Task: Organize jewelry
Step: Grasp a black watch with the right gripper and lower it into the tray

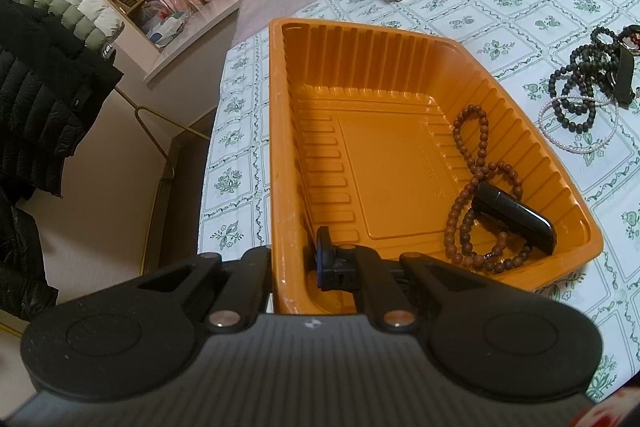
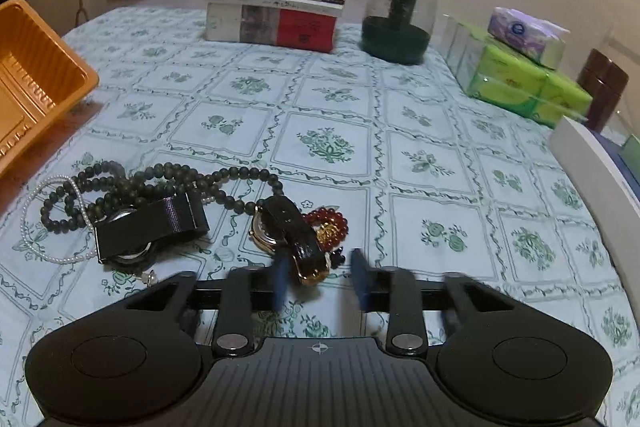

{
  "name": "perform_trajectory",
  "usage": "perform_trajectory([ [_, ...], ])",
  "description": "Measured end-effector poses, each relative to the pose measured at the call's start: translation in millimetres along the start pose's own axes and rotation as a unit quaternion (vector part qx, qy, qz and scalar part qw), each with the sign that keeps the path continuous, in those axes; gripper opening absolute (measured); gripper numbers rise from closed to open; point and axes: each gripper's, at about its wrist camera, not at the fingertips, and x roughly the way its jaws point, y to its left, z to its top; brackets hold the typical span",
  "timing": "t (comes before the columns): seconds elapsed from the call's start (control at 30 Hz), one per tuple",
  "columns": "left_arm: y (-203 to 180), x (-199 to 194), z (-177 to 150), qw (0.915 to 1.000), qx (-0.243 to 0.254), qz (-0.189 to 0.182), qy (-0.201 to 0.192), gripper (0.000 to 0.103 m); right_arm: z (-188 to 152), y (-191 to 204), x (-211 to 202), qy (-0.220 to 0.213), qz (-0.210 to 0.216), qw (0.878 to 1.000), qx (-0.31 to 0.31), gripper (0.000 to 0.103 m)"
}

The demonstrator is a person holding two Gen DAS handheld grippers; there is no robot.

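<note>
An orange plastic tray (image 1: 288,131) sits at the table's left edge; it also shows in the right wrist view (image 2: 76,83). Inside lie a brown bead necklace (image 1: 470,131) and a black oblong object (image 1: 516,217). My left gripper (image 1: 298,259) is shut on the tray's near left wall, one finger inside, one outside. My right gripper (image 2: 320,281) is open, its fingers either side of a gold watch with a black strap (image 2: 294,233). Beside it lie red beads (image 2: 330,221), a dark bead necklace (image 2: 160,177), a pearl strand (image 2: 32,223) and a black-banded watch (image 2: 148,223).
A stack of books (image 2: 276,13) and a dark glass jar (image 2: 398,23) stand at the table's far side. Green and purple tissue packs (image 2: 520,67) and a white box (image 2: 596,163) lie at right. The table edge (image 1: 214,131) drops off left of the tray.
</note>
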Motion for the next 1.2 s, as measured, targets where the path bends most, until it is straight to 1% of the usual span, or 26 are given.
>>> perform_trajectory([
  [0.03,0.0,0.0,0.0,1.0,0.0,0.0,0.0,0.005,0.9,0.5,1.0,0.0,0.001,1.0,-0.001,0.019],
  [0.27,0.4,0.0,-0.2,1.0,0.0,0.0,0.0,0.005,3.2,5.1,-12.2,-0.013,0.001,1.0,0.013,0.018],
  [0.43,0.0,0.0,0.1,1.0,0.001,0.001,-0.001,0.004,5.5,5.7,-30.0,-0.02,0.011,0.999,0.034,0.015],
  [0.53,-0.5,-0.3,0.2,1.0,0.002,0.002,-0.002,0.004,6.0,8.4,-39.1,-0.022,0.019,0.999,0.035,0.015],
  [0.83,-0.5,-0.9,-0.8,1.0,0.001,0.0,-0.003,0.004,5.8,13.6,-55.9,-0.027,0.019,0.999,0.038,0.015],
  [1.0,-0.9,-0.9,-1.0,1.0,0.0,0.0,-0.003,0.004,18.4,23.4,-67.3,-0.042,0.032,0.998,0.03,0.015],
  [1.2,-1.2,-0.7,-1.1,1.0,0.0,0.0,-0.004,0.004,39.4,50.1,-75.3,-0.061,0.066,0.996,0.011,0.015],
])
